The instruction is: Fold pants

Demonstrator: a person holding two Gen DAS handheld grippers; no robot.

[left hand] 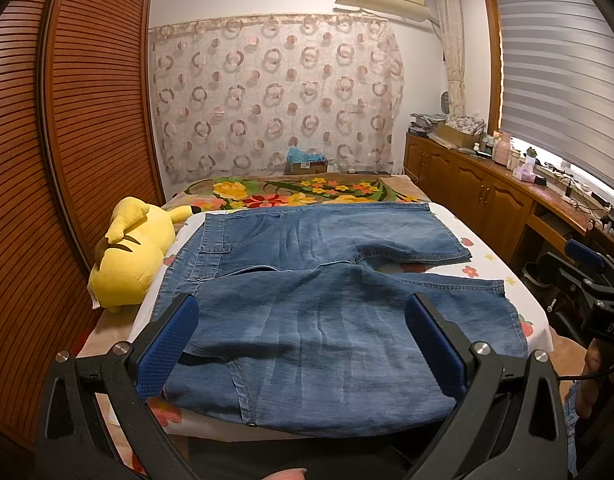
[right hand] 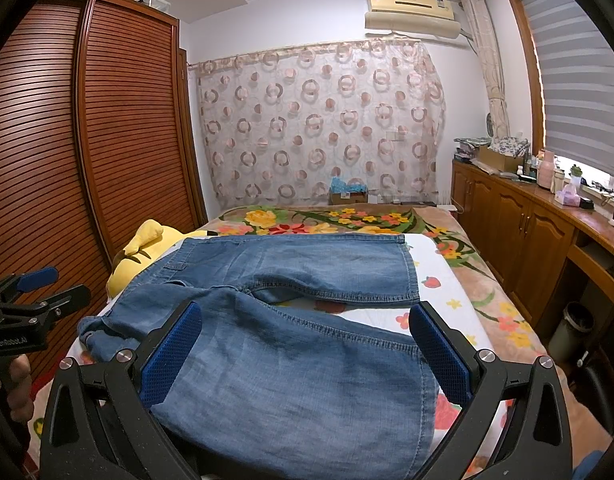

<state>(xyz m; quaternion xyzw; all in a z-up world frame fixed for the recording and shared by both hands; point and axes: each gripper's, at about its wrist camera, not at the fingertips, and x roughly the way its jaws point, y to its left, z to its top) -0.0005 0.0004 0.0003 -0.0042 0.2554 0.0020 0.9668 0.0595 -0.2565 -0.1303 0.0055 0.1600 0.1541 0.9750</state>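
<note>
- The blue denim pants [left hand: 307, 280] lie spread flat on a white flower-printed sheet [left hand: 483, 258] on the bed, waist toward the left near a yellow plush toy [left hand: 127, 264], legs pointing right; their long axis runs across the bed.
- The left hand-held gripper [left hand: 301, 340] hovers with its blue-padded fingers [left hand: 167, 344] wide apart over the near leg's waist end, holding nothing.
- The right hand-held gripper [right hand: 307, 348] is likewise spread open above the near leg, toward its hem, empty.
- The two legs splay slightly apart at the hems.
</note>
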